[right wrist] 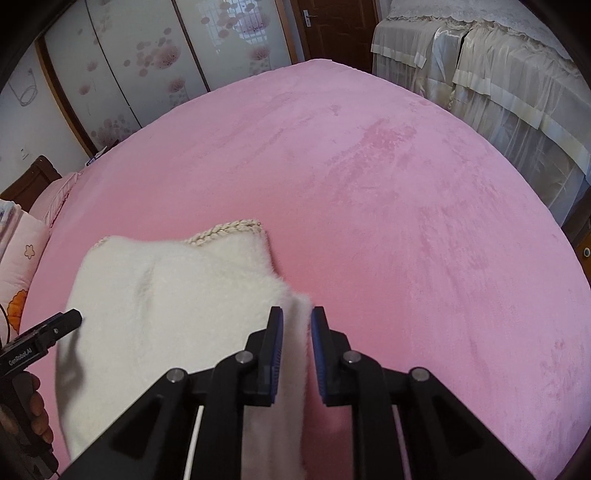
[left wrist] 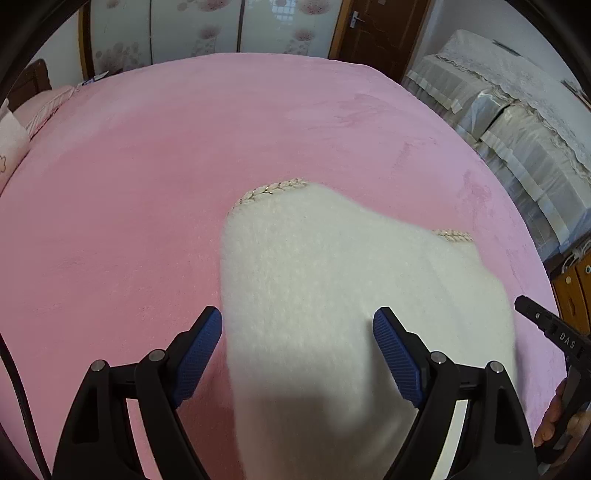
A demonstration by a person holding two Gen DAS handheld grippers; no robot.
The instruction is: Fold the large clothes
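Observation:
A white fluffy garment (left wrist: 332, 288) with braided beige trim lies on the pink bed (left wrist: 147, 184), reaching toward me. My left gripper (left wrist: 297, 325) is open, its blue pads wide apart above the garment's left part. The garment also shows in the right wrist view (right wrist: 166, 295). My right gripper (right wrist: 297, 321) is nearly closed, pinching the garment's right edge between its pads. The right gripper's tip shows at the right edge of the left wrist view (left wrist: 546, 325). The left gripper's tip shows at the left of the right wrist view (right wrist: 48, 332).
The pink bed (right wrist: 406, 221) spreads wide beyond the garment. Pillows (right wrist: 18, 251) lie at the left. Lace-covered furniture (right wrist: 498, 92) stands at the right. Wardrobe doors (right wrist: 147, 55) and a brown door (right wrist: 332, 26) are behind the bed.

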